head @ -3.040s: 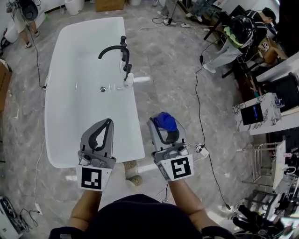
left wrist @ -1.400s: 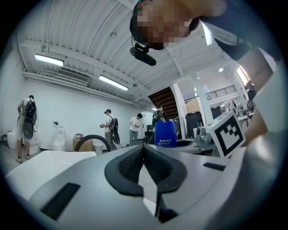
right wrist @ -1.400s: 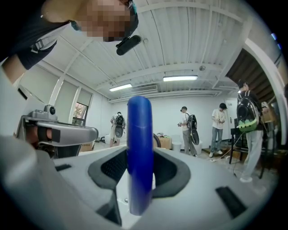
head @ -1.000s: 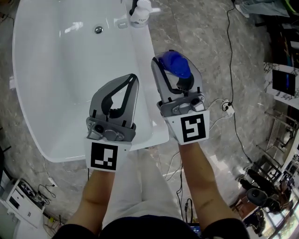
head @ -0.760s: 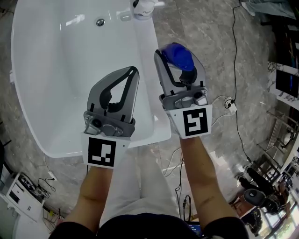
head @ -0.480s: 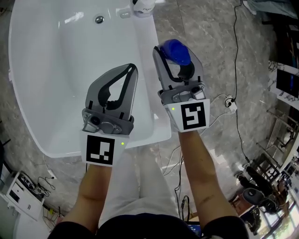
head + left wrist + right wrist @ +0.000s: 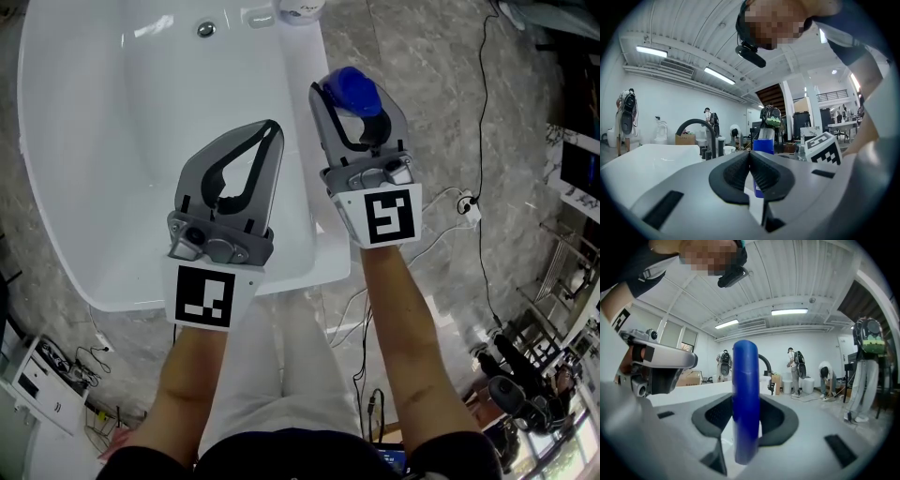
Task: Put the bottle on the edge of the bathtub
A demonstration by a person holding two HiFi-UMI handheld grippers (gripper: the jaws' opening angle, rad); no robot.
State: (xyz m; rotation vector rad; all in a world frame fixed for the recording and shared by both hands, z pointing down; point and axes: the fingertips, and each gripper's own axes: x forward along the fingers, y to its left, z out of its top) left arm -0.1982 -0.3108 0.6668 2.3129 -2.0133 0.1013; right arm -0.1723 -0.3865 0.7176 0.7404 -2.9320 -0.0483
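Observation:
A blue bottle [image 7: 350, 86] stands upright between the jaws of my right gripper [image 7: 354, 103], which is shut on it. The bottle fills the middle of the right gripper view [image 7: 745, 399]. It hangs by the right rim of the white bathtub [image 7: 330, 246], near the tub's front corner. My left gripper [image 7: 271, 128] is held over the tub's inside, its jaws shut tip to tip [image 7: 750, 153] with nothing in them. The bottle [image 7: 763, 146] also shows just beyond those jaws in the left gripper view.
A drain [image 7: 205, 30] lies in the tub floor, and a white fitting [image 7: 300, 7] sits on the rim at the top. A black arched tap [image 7: 696, 124] stands further along the rim. Cables and a plug [image 7: 461, 208] lie on the marble floor to the right.
The tub has come much closer in the head view since three seconds ago. Both grippers have sunk a little over the last second, and the right one keeps its hold on the bottle.

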